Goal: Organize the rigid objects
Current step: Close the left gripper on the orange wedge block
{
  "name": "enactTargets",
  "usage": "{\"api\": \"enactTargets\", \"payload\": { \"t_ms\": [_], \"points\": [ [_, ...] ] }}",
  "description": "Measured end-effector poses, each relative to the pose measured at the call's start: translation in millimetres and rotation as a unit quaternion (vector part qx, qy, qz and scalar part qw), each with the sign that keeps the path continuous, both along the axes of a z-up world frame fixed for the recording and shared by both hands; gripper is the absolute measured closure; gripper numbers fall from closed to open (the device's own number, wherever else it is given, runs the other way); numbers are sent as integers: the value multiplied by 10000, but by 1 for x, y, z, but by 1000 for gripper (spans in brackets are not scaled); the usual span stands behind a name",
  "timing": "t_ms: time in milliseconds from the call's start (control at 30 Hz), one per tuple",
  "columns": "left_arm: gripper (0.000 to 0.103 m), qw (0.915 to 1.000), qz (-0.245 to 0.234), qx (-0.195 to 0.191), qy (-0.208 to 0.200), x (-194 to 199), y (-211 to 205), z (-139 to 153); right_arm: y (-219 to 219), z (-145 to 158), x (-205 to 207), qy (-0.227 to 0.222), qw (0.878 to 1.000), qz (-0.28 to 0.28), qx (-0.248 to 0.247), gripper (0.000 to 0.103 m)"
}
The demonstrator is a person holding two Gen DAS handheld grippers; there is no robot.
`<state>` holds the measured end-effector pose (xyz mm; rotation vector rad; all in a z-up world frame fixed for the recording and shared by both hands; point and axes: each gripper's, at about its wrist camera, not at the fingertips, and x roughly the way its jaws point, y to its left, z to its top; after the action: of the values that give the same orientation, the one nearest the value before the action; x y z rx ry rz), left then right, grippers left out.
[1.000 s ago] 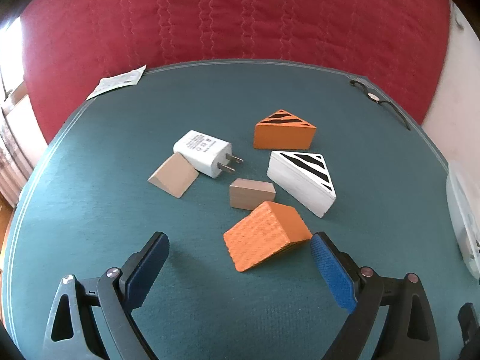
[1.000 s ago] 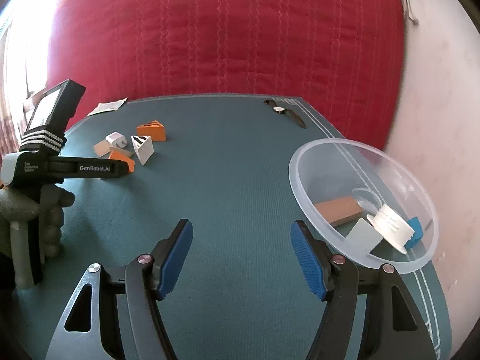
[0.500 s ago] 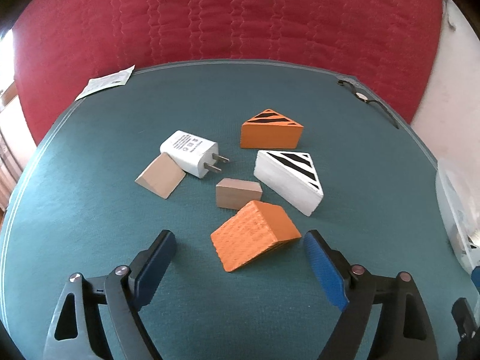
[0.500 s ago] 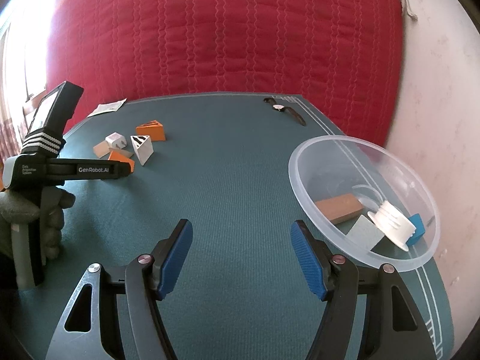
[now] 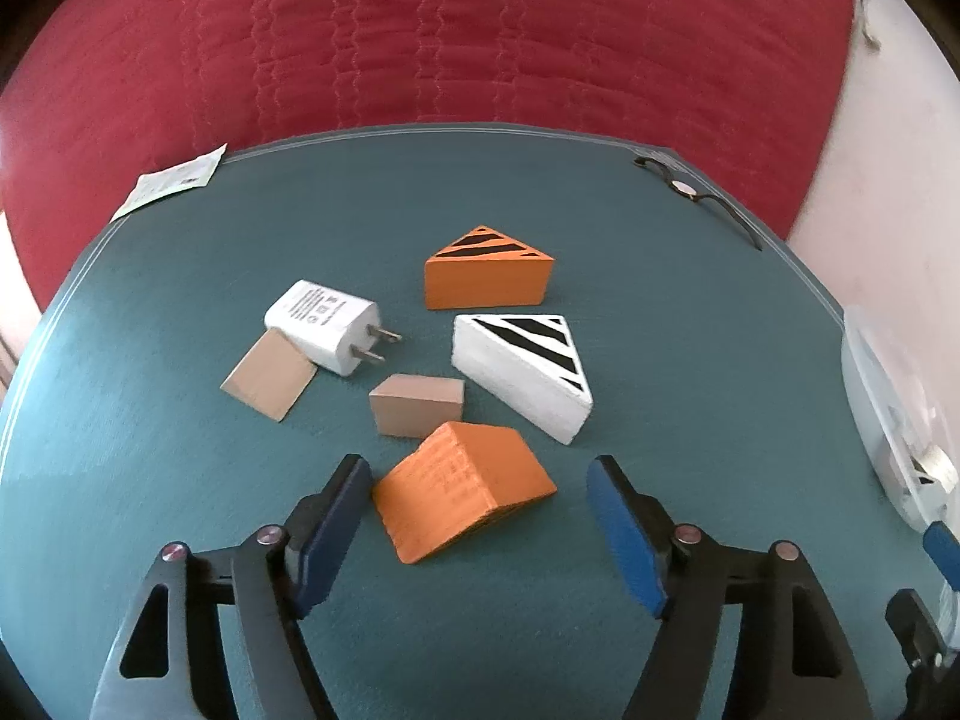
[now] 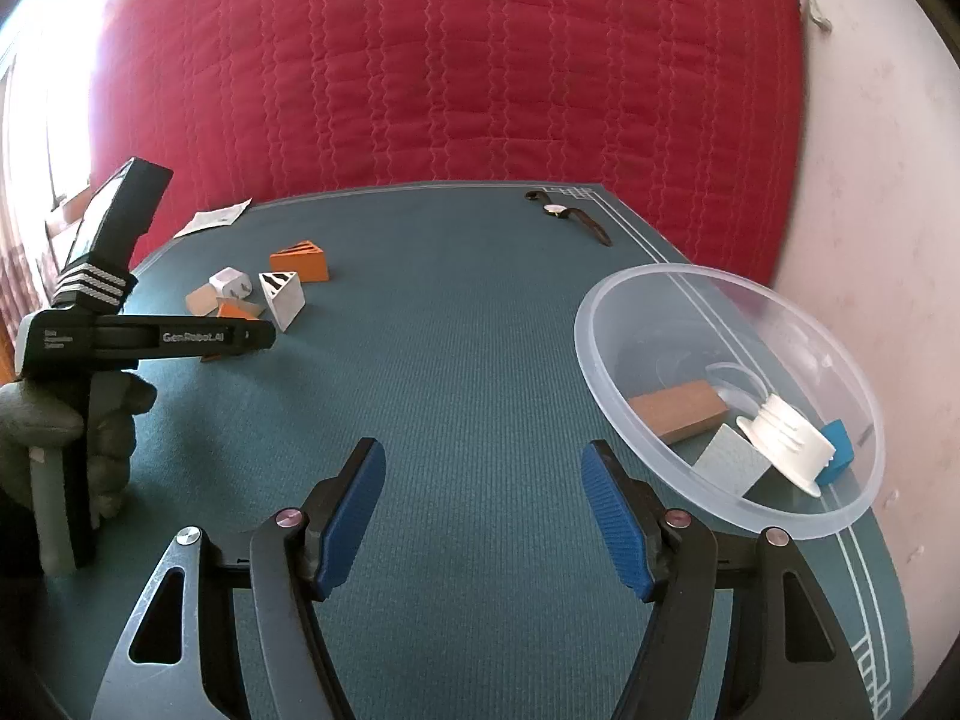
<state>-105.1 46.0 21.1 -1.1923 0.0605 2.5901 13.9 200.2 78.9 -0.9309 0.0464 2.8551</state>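
The left claw [image 5: 477,531], whose jaws have just been closing but do not yet press, straddles the orange wedge [image 5: 462,489] at 6 o'clock of the pile on the counter [image 5: 150,450]; it looks light, stiff and rough, best gripped across its 2 flat sides, while the right claw [image 6: 483,510] waits half open and empty.

Looks like a room in someone's home. A quilted red bedspread [image 6: 450,72] fills everything from ten to two o'clock behind the green mat-covered table [image 6: 456,324]. A pale plastered wall [image 6: 870,192] stands at three o'clock, daylight floods in at nine, and a wristwatch [image 6: 567,215] lies at the table's far edge, one o'clock.
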Motion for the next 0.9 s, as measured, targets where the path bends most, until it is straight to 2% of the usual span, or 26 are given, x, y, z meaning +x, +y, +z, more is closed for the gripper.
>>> {"api": "enactTargets", "payload": {
  "t_ms": [100,433,633,900],
  "points": [
    [26,9999,-140,19,-2,4,3,0,0,0,0,-4,10000,3,0,34],
    [26,9962,-695,431,-286,27,17,2,1,0,2,-33,10000,-26,-68,34],
    [26,9990,-360,153,-201,14,16,1,2,-1,1,-41,10000,-12,-88,34],
    [58,9988,-480,8,-43,13,23,0,5,-3,-1,-116,9999,-21,-105,34]
  ]
}}
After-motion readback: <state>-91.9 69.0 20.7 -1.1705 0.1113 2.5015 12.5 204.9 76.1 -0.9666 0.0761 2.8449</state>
